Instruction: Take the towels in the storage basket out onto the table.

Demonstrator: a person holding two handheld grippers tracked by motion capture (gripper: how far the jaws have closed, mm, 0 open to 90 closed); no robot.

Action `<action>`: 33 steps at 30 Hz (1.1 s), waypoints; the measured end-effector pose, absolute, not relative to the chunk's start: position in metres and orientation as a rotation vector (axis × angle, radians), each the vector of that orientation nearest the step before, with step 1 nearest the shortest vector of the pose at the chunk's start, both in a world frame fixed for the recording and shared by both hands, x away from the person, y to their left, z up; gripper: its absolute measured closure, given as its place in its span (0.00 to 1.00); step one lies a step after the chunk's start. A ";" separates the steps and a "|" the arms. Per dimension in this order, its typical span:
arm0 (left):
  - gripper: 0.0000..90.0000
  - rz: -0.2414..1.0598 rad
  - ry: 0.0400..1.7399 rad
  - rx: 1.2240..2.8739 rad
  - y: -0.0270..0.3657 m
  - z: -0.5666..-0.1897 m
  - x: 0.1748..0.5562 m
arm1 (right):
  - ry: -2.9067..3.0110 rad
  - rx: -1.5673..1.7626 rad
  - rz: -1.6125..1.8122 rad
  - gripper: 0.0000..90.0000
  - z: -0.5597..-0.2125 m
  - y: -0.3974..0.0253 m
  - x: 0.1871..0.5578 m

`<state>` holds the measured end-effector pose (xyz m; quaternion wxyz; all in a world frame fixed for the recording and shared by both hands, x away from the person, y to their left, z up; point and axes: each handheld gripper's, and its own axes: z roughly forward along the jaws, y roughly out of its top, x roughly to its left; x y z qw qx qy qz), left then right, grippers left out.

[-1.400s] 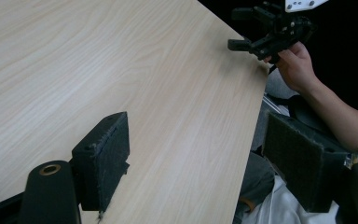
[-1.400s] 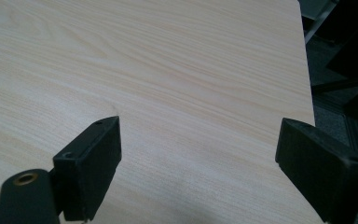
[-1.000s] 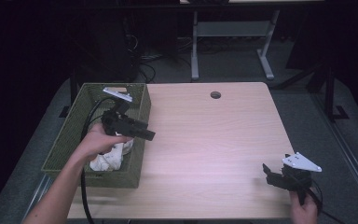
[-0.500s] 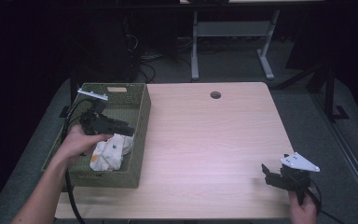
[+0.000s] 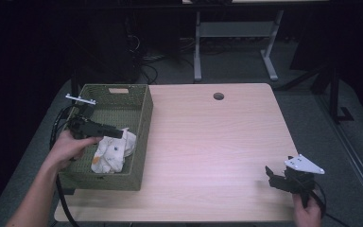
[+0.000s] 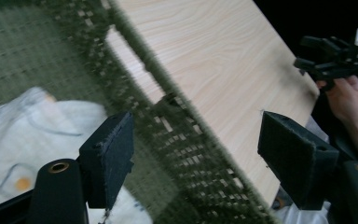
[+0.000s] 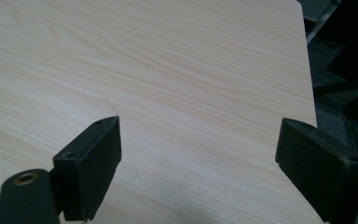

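the left gripper (image 5: 116, 134) hangs over the basket (image 5: 142, 137), jaws wide and empty. the cloth (image 5: 111, 152) lies crumpled in the basket's near end, just below and nearer the person than the jaws. the right gripper (image 5: 270, 174), also wide, rests well apart at the table's (image 5: 217, 142) near right corner.

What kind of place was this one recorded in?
Probably a lab or office workspace set up for recording. A plain wooden desk with a cable hole stands on grey carpet, with loose cables and metal desk legs in the dark behind it.
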<state>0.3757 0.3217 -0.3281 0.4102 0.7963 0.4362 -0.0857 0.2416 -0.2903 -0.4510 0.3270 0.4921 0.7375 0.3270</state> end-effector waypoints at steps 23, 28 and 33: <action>0.31 -0.105 1.343 2.233 0.327 -0.369 0.386 | 1.927 1.282 0.861 0.15 -0.449 -0.291 0.241; 0.32 -0.100 1.368 2.280 0.324 -0.376 0.388 | 1.928 1.281 0.863 0.15 -0.449 -0.291 0.241; 0.33 -0.092 1.400 2.323 0.322 -0.382 0.391 | 1.928 1.280 0.863 0.15 -0.449 -0.291 0.241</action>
